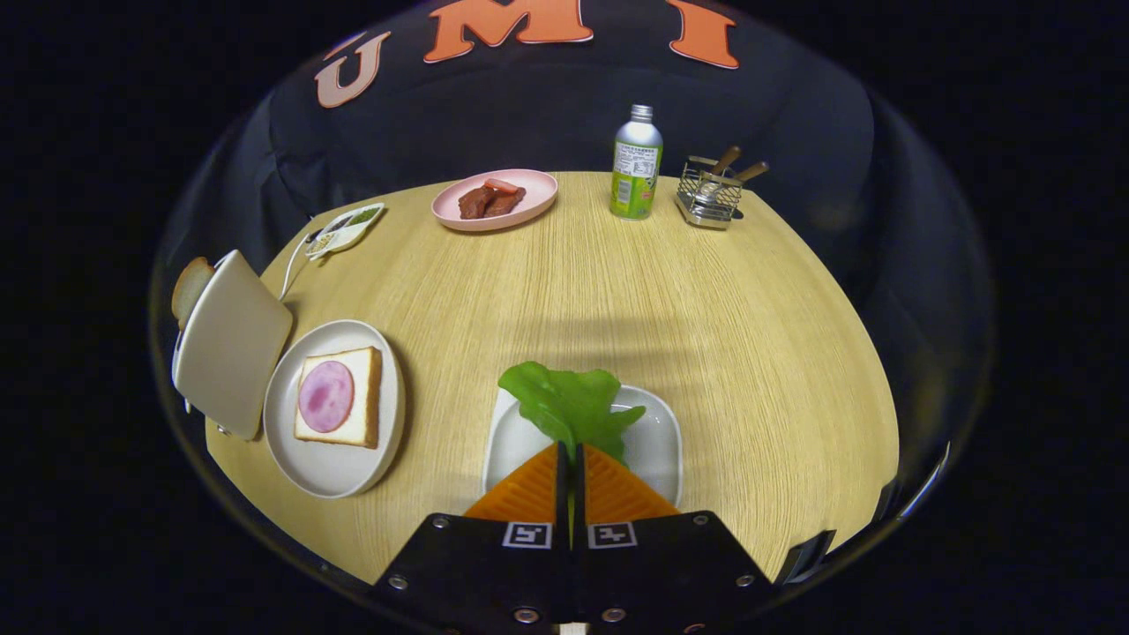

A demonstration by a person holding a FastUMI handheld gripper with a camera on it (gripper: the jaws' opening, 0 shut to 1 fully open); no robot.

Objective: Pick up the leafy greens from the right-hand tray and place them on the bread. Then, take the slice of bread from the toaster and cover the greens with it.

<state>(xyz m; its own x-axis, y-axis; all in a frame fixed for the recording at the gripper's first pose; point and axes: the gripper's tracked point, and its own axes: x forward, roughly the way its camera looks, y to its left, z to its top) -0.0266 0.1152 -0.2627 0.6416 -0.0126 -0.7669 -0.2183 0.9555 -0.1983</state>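
Note:
My gripper (pixel 571 451) has its two orange fingers (pixel 529 489) pressed together on the stem end of the leafy greens (pixel 569 401). The green leaf spreads out just ahead of the fingertips, over the white square tray (pixel 657 441). To the left, a round white plate (pixel 331 472) holds a slice of bread (pixel 362 401) topped with a round pink slice of ham (pixel 325 396). Further left stands the cream toaster (pixel 231 339), with a slice of bread (pixel 187 287) sticking out of its far side.
At the back of the wooden table (pixel 617 300) sit a pink plate (pixel 529 190) with pieces of meat, a green drink bottle (pixel 636 163) and a wire holder (pixel 710 194) with wooden-handled utensils. A small white dish (pixel 346 227) lies at the back left.

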